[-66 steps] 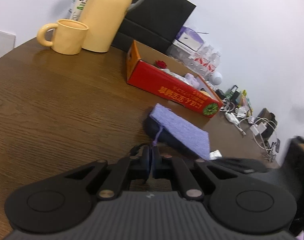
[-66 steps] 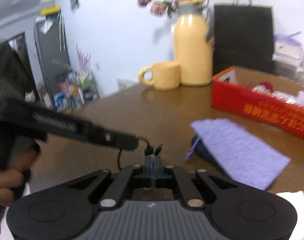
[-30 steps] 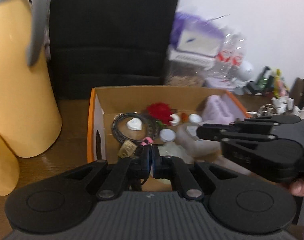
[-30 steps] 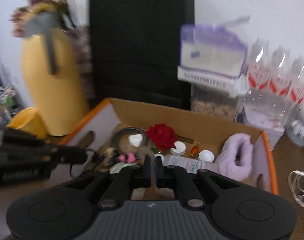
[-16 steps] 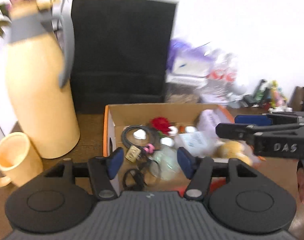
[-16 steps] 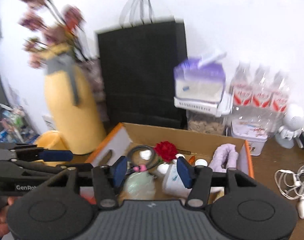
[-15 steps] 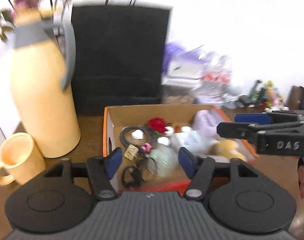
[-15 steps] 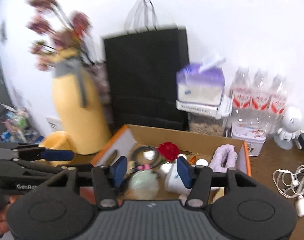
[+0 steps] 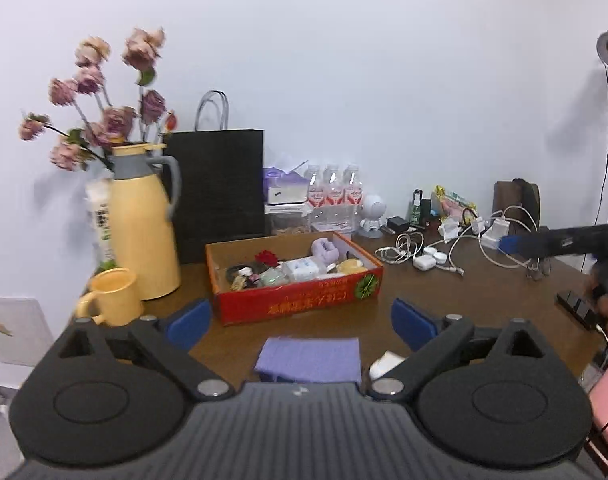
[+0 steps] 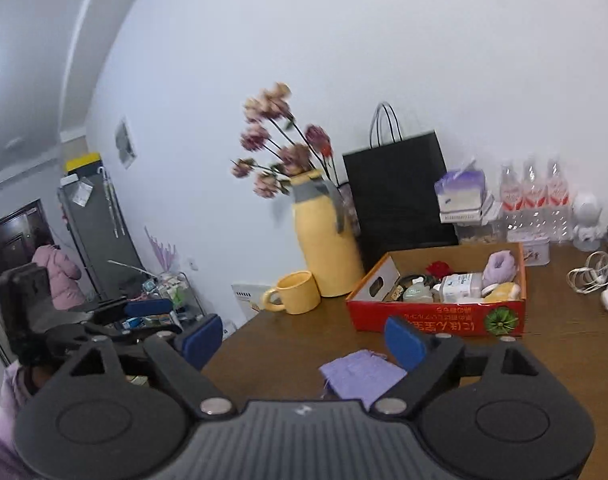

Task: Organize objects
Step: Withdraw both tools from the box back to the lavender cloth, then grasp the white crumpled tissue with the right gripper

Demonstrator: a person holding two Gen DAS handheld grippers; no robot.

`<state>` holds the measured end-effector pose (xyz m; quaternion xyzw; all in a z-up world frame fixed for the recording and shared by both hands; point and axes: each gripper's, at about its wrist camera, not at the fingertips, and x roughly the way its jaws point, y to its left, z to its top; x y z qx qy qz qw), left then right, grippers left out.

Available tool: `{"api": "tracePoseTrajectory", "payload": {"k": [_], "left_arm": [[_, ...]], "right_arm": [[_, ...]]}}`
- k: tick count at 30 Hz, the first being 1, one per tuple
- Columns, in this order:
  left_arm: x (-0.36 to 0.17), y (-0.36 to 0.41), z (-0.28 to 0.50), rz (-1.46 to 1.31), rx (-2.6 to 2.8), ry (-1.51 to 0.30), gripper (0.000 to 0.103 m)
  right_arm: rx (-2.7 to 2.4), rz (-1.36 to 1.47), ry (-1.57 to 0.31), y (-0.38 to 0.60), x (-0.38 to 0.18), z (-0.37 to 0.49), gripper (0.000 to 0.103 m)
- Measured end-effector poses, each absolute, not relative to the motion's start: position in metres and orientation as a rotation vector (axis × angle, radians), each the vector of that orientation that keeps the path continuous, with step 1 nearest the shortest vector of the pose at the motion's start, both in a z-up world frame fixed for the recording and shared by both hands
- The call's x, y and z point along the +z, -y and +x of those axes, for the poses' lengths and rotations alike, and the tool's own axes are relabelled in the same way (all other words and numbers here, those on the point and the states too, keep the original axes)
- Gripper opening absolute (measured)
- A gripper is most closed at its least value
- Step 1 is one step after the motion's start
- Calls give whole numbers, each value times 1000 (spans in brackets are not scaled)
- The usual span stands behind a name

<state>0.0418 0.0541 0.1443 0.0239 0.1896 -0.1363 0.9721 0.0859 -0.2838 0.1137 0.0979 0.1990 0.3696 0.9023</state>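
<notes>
1. Two hand-held grippers, both empty: our left hand-held gripper and right hand-held gripper have jaws opening wide, with nothing between the blue pads.
2. A second ago both were pinched shut right over the red cardboard box; now the box lies ahead of each gripper, well apart, so we have let go and pulled back.
3. Inside the box we see a coiled black cable, a red flower, a purple fluffy item and small packets. We judge the last item was dropped there.
4. Just ahead of the left gripper, below its jaws, a purple cloth lies flat on the bench, with something white just beside it.
5. We judge the cloth is the likely next thing to tidy; the yellow mug and yellow thermos jug stand beyond the left pad.
</notes>
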Motion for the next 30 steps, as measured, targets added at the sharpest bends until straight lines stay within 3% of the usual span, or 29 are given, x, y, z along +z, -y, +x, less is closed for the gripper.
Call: {"api": "tracePoseTrajectory", "payload": {"k": [10, 14, 18, 24, 29, 30], "left_arm": [[142, -78, -6, 114, -155, -350, 103], [111, -61, 17, 93, -151, -334, 103], [62, -35, 57, 2, -248, -429, 103], [-3, 12, 119, 47, -278, -521, 103], [-28, 27, 147, 87, -275, -551, 98], [-28, 28, 151, 78, -289, -549, 97]], "right_arm": [[503, 32, -297, 316, 122, 10, 103], [379, -94, -227, 292, 78, 24, 103], [304, -97, -358, 266, 18, 69, 103], [256, -181, -481, 236, -51, 121, 98], [267, -151, -577, 228, -80, 152, 86], [254, -154, -591, 227, -85, 156, 78]]}}
